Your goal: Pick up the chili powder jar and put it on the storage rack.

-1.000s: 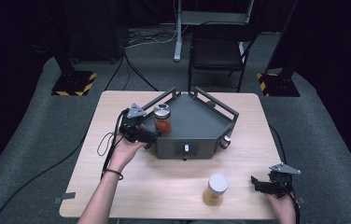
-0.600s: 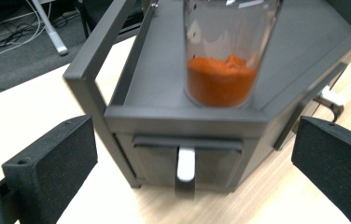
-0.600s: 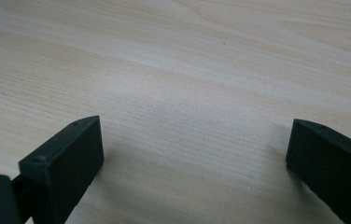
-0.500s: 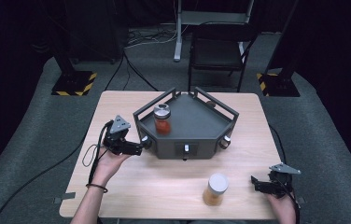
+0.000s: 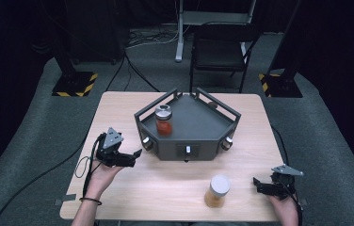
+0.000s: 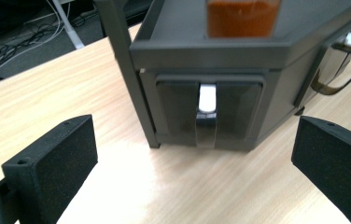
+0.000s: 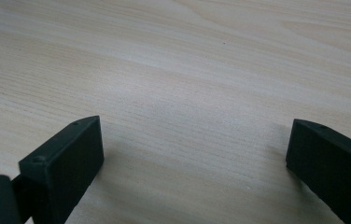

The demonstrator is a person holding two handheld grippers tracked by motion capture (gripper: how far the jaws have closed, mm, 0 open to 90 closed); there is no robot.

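Note:
A dark grey hexagonal cabinet (image 5: 198, 141) stands mid-table with a railed top. On that top sits a jar of red-orange contents with a silver lid (image 5: 163, 120), whose lower part shows as the jar (image 6: 241, 18) in the left gripper view. A second jar with a white lid and orange contents (image 5: 217, 190) stands on the table near the front. My left gripper (image 5: 135, 154) is open, off the cabinet's left front, facing a drawer handle (image 6: 206, 114). My right gripper (image 5: 256, 182) is open over bare wood (image 7: 187, 93) at the front right, empty.
The wooden table (image 5: 118, 108) has drawers with handles on the cabinet's faces, one of them the clear loop handle (image 6: 339, 77). A black chair (image 5: 222, 49) stands behind the table. Cables and hazard-striped stand bases (image 5: 74, 84) lie on the grey floor.
My left gripper let go of the silver-lidded jar on the cabinet top and drew back toward the table's front left. The right gripper stayed put.

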